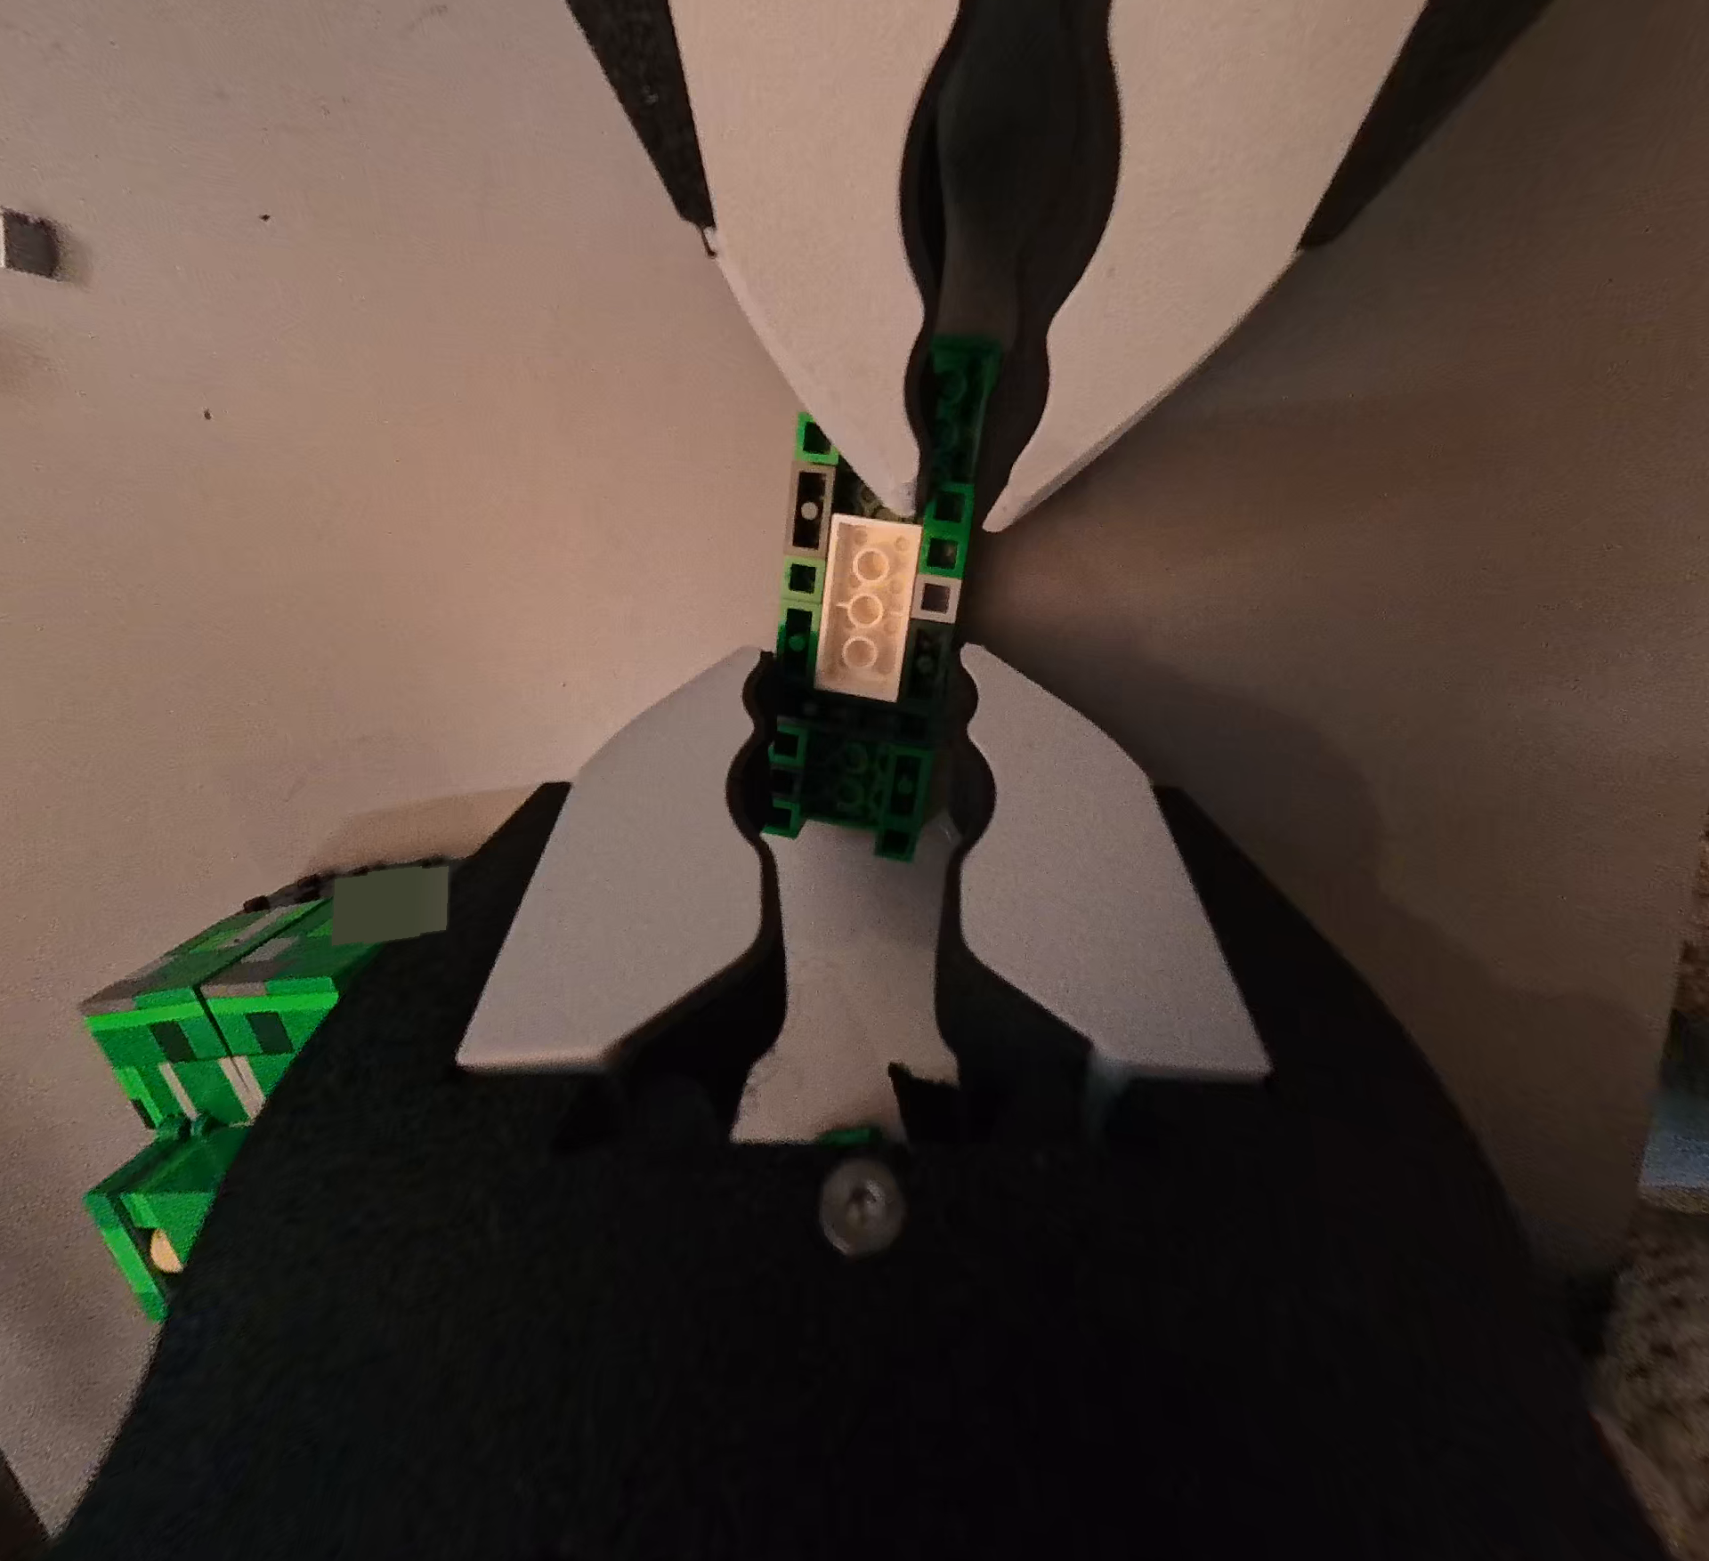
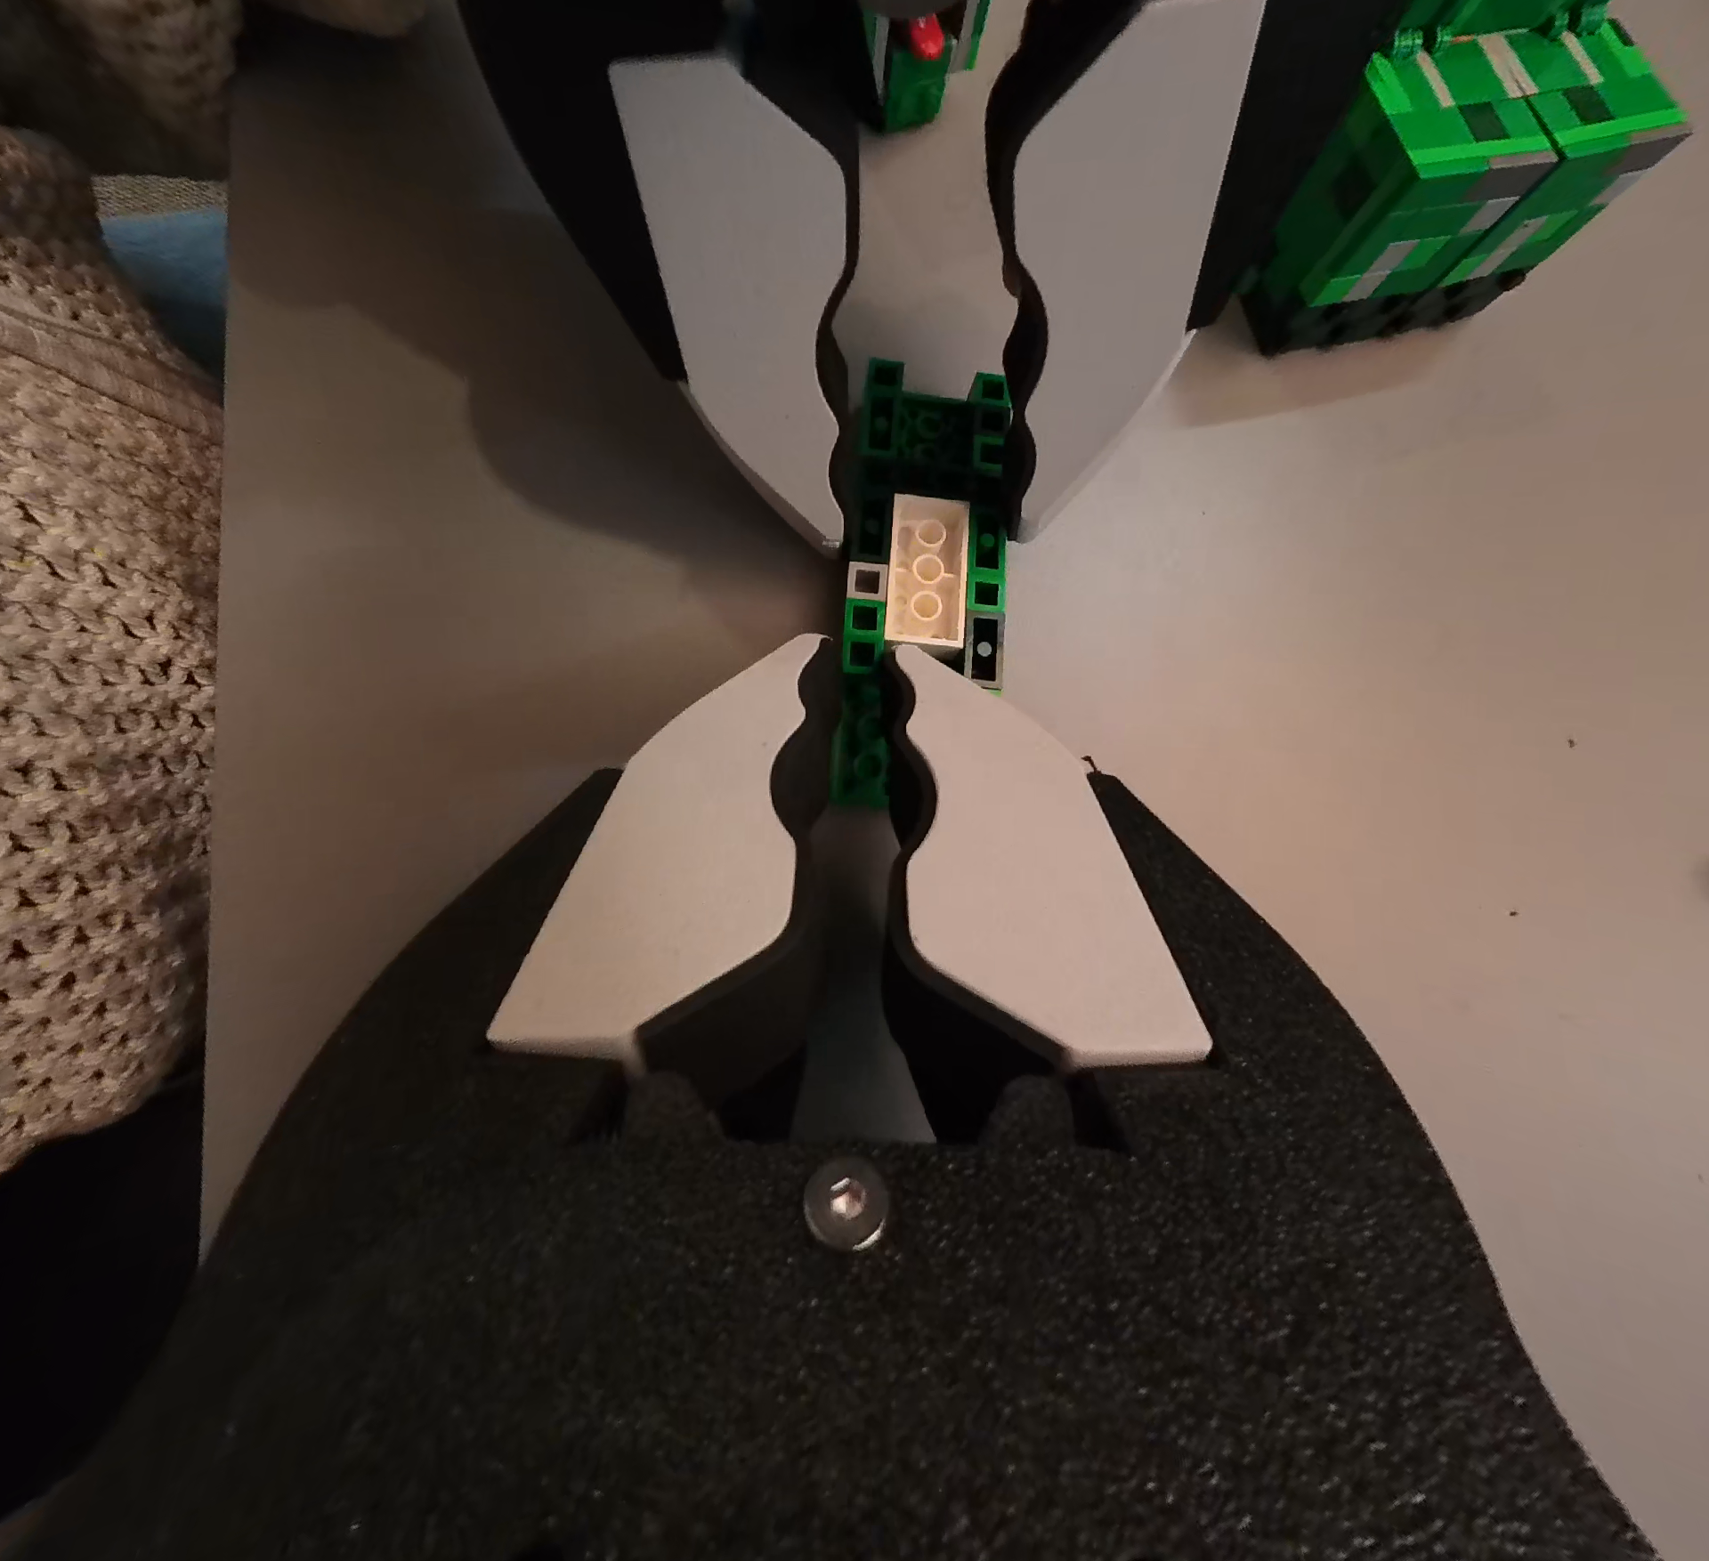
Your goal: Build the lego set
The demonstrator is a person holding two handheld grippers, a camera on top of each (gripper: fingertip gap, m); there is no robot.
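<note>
A green lego assembly (image 1: 865, 768) with a white brick (image 1: 869, 606) set in it, undersides facing the camera, is held just above the table between both grippers. My left gripper (image 1: 862, 666) is shut on its wide end. My right gripper (image 1: 952, 504) comes in from the top and pinches a narrow green strip at the other end. In the right wrist view my right gripper (image 2: 860, 652) is shut on that strip of the assembly (image 2: 865, 740), the white brick (image 2: 929, 583) lies just beyond, and the left gripper (image 2: 929, 541) clamps the far end.
A large built green and grey block model (image 1: 203, 1054) stands on the pale table (image 1: 370, 499), also in the right wrist view (image 2: 1480, 176). A small green piece with a red part (image 2: 920, 51) lies behind the left gripper. Knitted fabric (image 2: 92, 592) borders the table edge. A small dark piece (image 1: 28, 245) lies far left. There is about 4 centimeters between the tips of the two grippers.
</note>
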